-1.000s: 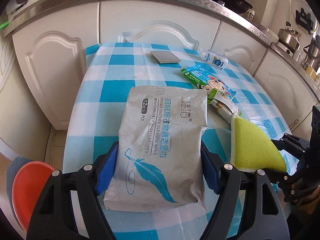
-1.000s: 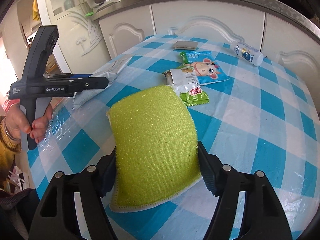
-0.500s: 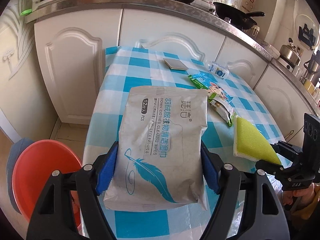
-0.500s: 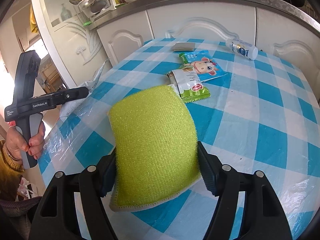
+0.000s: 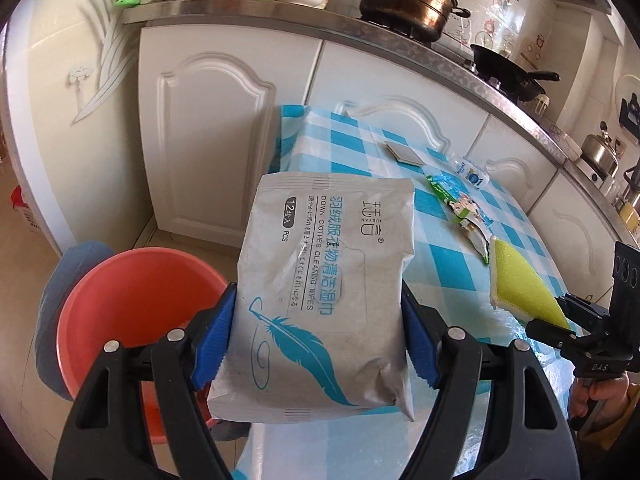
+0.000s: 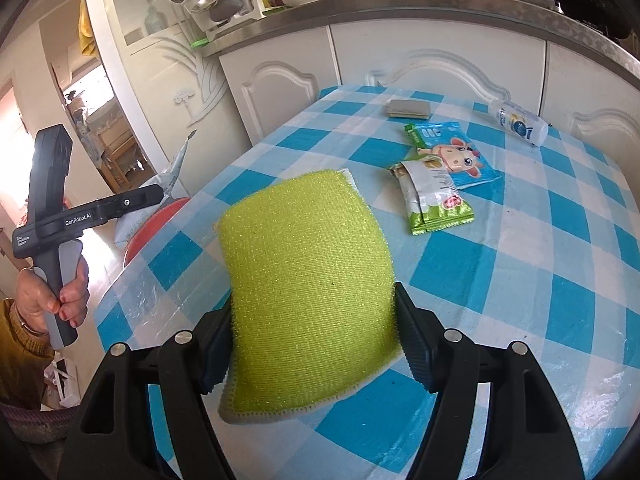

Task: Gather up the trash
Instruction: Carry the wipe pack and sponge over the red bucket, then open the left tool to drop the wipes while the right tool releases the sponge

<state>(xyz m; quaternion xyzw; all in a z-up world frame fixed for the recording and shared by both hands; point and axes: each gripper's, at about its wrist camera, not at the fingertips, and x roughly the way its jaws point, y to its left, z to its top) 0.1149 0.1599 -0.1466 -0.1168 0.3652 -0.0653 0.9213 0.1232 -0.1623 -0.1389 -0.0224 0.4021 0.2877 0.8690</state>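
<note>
My left gripper (image 5: 316, 340) is shut on a grey wet-wipes pack (image 5: 324, 280) with a blue feather print, held in the air off the table's left edge, beside a red basin (image 5: 132, 308) on the floor. My right gripper (image 6: 312, 344) is shut on a yellow-green sponge cloth (image 6: 308, 280), held just above the checked table (image 6: 540, 264). In the right wrist view the left gripper (image 6: 160, 196) with the pack (image 6: 172, 172) is at the left, above the basin (image 6: 156, 220). In the left wrist view the sponge (image 5: 520, 284) shows at the right.
On the table lie a green snack wrapper (image 6: 432, 196), a blue cartoon-cow packet (image 6: 452, 152), a small white bottle (image 6: 520, 124) and a grey pad (image 6: 408, 108). White kitchen cabinets (image 5: 208, 152) stand behind, with pots on the counter. A blue-grey stool (image 5: 60, 280) sits under the basin.
My left gripper has carried the wipes pack leftward off the table toward the red basin. My right gripper has kept the sponge and risen slightly.
</note>
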